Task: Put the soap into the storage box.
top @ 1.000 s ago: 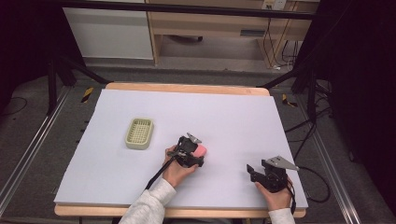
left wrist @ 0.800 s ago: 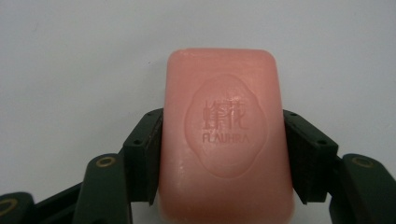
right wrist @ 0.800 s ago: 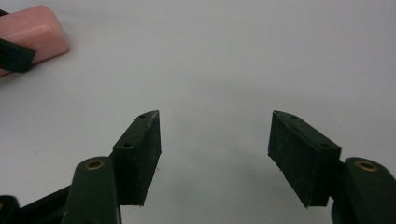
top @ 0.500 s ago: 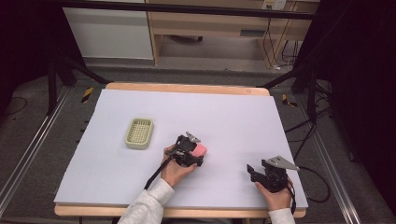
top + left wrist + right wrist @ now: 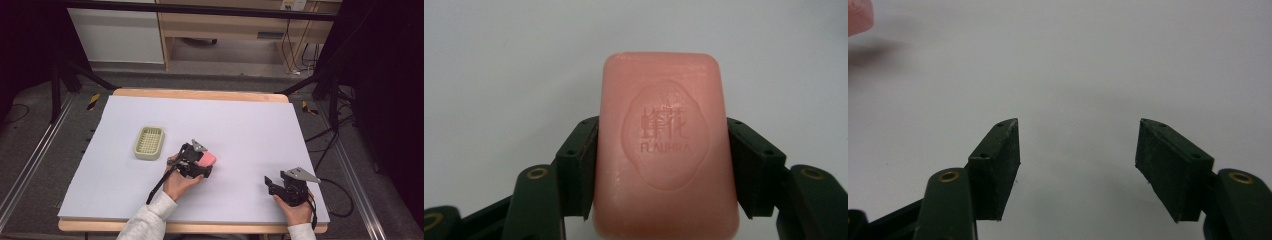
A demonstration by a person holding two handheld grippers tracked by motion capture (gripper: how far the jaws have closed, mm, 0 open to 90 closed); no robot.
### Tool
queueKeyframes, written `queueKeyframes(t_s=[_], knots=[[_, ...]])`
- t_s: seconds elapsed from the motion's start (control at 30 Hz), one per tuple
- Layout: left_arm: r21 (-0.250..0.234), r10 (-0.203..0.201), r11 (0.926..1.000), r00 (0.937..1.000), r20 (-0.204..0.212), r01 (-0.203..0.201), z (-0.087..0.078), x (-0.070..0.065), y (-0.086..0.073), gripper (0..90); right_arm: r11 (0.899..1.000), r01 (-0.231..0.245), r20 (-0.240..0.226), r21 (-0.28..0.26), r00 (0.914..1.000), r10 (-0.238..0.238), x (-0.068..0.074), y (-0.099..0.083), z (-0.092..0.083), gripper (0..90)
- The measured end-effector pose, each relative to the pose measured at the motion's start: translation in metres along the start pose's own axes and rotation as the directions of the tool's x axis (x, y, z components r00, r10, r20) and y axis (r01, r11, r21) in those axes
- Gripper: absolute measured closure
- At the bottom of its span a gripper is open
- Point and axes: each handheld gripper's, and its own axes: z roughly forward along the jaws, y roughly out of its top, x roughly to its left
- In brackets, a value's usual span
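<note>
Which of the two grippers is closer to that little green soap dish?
The left. The left gripper, clamped on the pink soap, sits just right of the green soap dish. The right gripper rests far off, near the table's front right corner.

I see bare white table [image 5: 240, 125] all around my left gripper [image 5: 196, 161]; the only obstacle is the green soap dish [image 5: 149, 142], just to its left. Between my 2 grippers the surface lies open.

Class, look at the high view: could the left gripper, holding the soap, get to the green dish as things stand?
Probably yes. The left gripper, shut on the pink soap, sits just right of the green dish, with bare table between them. The right gripper waits far off, open.
</note>
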Motion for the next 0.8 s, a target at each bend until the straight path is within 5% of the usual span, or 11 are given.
queueKeyframes(t_s=[0.8], knots=[[-0.036,-0.019,0.9992,0.9996,-0.022,0.019,-0.039,0.029,-0.009,37.3,1.0,-0.007,0.0,0.002,1.0,0.007,0.0,0.0,0.0,34.0]])
